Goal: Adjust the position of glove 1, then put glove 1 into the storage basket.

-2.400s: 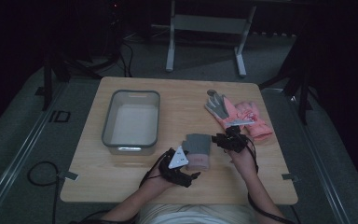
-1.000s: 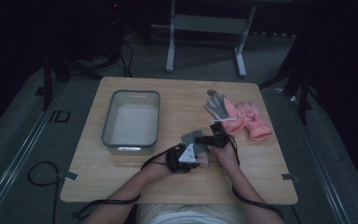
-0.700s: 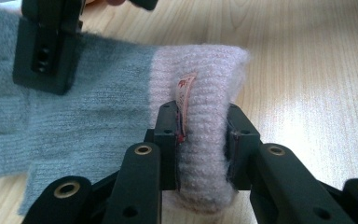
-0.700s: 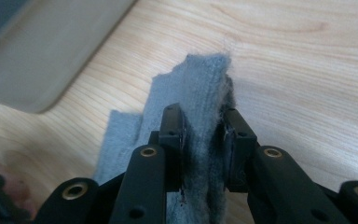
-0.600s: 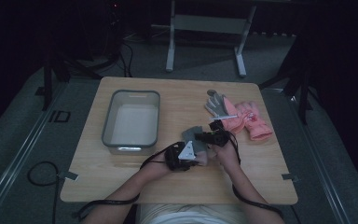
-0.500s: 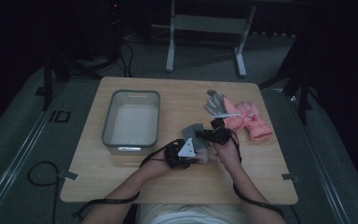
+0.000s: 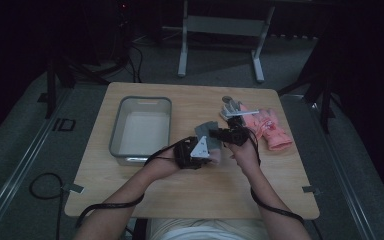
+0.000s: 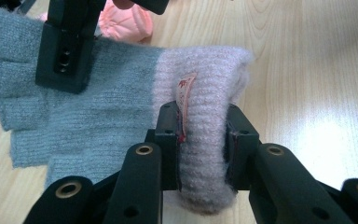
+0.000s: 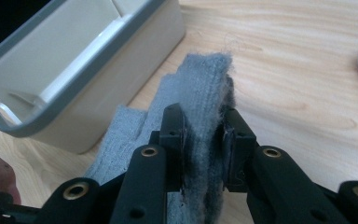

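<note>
The left gripper point(image 8: 200, 140) is clamping the glove's pink cuff point(image 8: 205, 93) beside a small unreadable label point(image 8: 185, 95); the right gripper point(image 9: 204, 140) is pinching its grey end point(image 9: 205, 88).

A pale wooden table point(image 7: 145, 200) stands on grey carpet point(image 7: 25, 150). Beyond it, a grey metal frame point(image 7: 220, 30) sits in a dim, dark room.

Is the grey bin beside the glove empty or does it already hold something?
Empty, as far as shown: the grey bin shows a bare pale floor in the high view. The glove is outside it, clamped by both grippers.
</note>
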